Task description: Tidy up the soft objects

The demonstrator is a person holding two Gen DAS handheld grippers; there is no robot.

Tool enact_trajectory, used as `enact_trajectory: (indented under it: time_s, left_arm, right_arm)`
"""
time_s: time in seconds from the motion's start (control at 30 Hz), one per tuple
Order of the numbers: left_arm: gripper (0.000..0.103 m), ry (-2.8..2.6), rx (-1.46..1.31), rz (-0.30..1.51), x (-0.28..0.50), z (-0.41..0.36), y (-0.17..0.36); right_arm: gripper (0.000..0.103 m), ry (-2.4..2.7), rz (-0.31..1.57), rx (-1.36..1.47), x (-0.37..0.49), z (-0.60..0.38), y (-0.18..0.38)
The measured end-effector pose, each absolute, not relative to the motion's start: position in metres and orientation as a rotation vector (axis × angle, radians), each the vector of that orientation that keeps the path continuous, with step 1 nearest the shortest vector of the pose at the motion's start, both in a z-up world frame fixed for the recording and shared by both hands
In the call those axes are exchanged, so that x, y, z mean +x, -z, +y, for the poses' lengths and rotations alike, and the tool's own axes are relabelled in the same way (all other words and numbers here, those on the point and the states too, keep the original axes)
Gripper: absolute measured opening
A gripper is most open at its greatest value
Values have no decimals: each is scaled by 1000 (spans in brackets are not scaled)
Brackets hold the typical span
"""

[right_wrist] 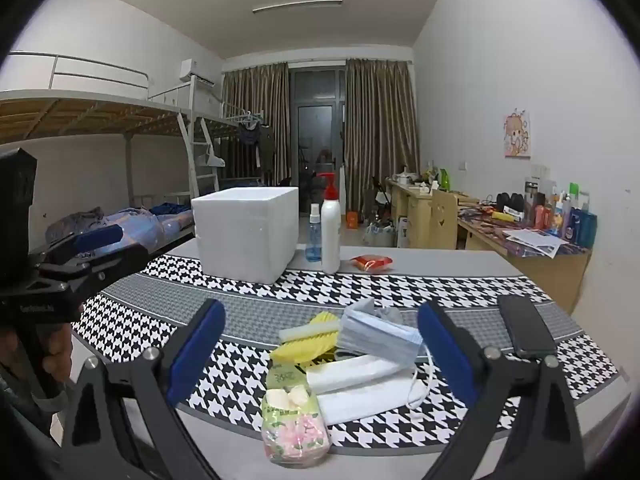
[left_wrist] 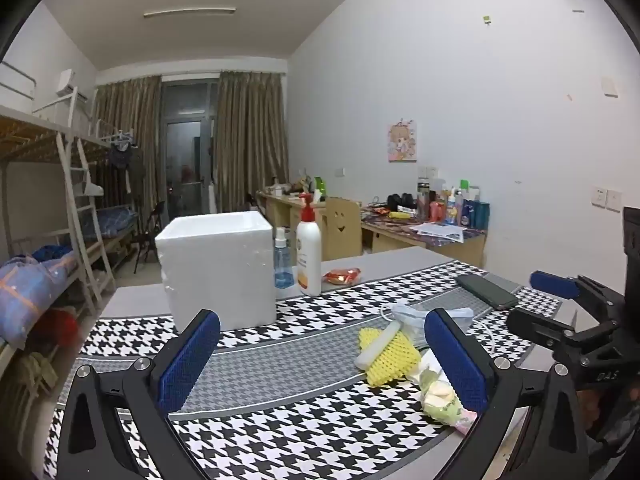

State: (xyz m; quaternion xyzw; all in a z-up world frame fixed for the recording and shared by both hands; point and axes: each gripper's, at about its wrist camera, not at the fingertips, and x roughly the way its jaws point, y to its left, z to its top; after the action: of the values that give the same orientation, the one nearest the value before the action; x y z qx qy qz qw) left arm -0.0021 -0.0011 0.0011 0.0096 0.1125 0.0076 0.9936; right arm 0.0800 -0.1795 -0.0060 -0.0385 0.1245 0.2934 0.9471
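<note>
Both released, nothing held: left gripper (left_wrist: 322,364), right gripper (right_wrist: 320,354). Right should pinch the crinkly bag of cotton pads (right_wrist: 294,420) mid-body, then carry to the white foam box (right_wrist: 248,232)

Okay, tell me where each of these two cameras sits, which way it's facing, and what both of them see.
Left wrist: on the left gripper, facing the foam box and window; own jaws wide open, right gripper at right edge.
Right wrist: on the right gripper, facing the soft pile, mask on top; own jaws wide open, left gripper and a hand at left.
Shared: box, lotion bottle, phone, yellow net.
</note>
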Motion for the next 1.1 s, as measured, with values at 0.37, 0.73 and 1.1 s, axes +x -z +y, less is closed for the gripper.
enact_trajectory:
  time_s: [0.37, 0.73, 1.1]
  left_arm:
    - [102, -13, -29, 246, 3, 9, 0]
    - [102, -3, -37, 265, 5, 9, 3]
    - [102, -7, -29, 258, 4, 4, 1]
  right_arm:
    - [99, -595, 278, -62, 86, -180, 4]
    - [99, -584, 255, -101, 83, -177, 8]
    - [99, -582, 261, -92, 85, -180, 9]
